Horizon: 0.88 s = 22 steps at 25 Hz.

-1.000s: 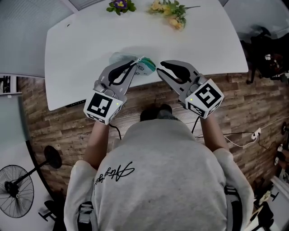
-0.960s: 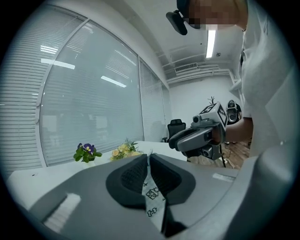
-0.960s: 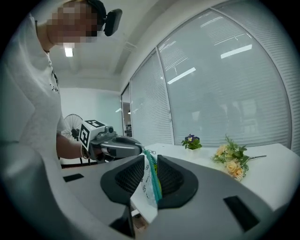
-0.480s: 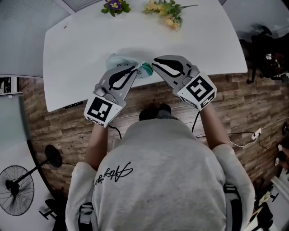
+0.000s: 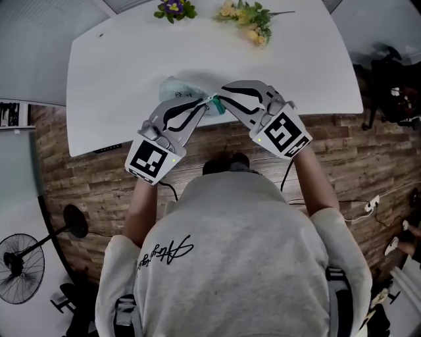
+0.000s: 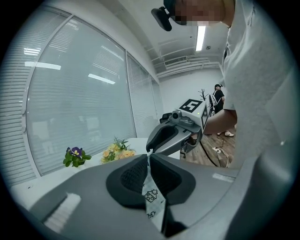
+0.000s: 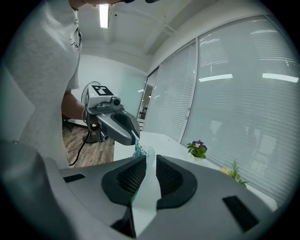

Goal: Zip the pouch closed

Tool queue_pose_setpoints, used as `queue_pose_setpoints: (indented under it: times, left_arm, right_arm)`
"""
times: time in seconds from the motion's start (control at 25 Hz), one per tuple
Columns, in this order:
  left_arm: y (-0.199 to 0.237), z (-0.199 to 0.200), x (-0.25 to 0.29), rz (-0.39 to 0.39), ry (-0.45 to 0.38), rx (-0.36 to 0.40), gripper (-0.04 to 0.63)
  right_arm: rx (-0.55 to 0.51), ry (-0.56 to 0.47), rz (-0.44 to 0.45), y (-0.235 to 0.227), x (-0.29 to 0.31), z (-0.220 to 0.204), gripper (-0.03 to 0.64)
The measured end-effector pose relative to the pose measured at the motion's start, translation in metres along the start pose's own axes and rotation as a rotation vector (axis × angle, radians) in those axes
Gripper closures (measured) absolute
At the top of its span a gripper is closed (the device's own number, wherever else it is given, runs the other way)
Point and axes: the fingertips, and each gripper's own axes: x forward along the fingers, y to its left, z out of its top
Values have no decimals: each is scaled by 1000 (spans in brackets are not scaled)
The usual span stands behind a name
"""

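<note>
In the head view, the left tool (image 5: 208,103) and the right tool (image 5: 222,97) are held tip to tip above the near edge of a white round-cornered table (image 5: 118,59). A translucent pale-green plastic pouch (image 5: 173,87) is seen just beyond the left tool's tips, and its teal end is caught where the two tools meet. A purple potted flower (image 5: 175,8) and a bunch of yellow flowers (image 5: 248,17) are set well beyond both tools, at the far edge of the table.

In the left gripper view, the left tool's jaws are pressed together on a thin white printed strip (image 6: 153,199) of the pouch, which is pinched flat between the pads. The right tool is seen straight ahead, its tips almost touching the top of that strip.

In the right gripper view, the right tool's jaws have just been drawn closer, and a pale fold of the pouch (image 7: 148,180) is gripped in the narrow gap between the pads. Just ahead of its tips the teal end of the pouch is met by the left tool. The purple flower is seen further off to the right of the tool, in front of window blinds (image 7: 234,93).
</note>
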Motion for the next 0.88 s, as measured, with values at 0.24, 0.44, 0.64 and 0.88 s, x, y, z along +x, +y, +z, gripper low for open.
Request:
queue_pose_setpoints:
  times: [0.24,0.44,0.64,0.88]
  left_arm:
    - [-13,-2,2,-56,46,42,580]
    - [-20,-2,2,-84,53,54,578]
    - [-26,-4,4,-90,79,67,578]
    - [-24,-6,1,-68,102,61,577]
  right_arm:
    - [-137,33,73,5,-4,1,543]
    - [-227,68,134,12,-8,-3,545]
    - [-305,69,174,22,-9,-5,587]
    - [-374,82,204,30,-8,-11,608]
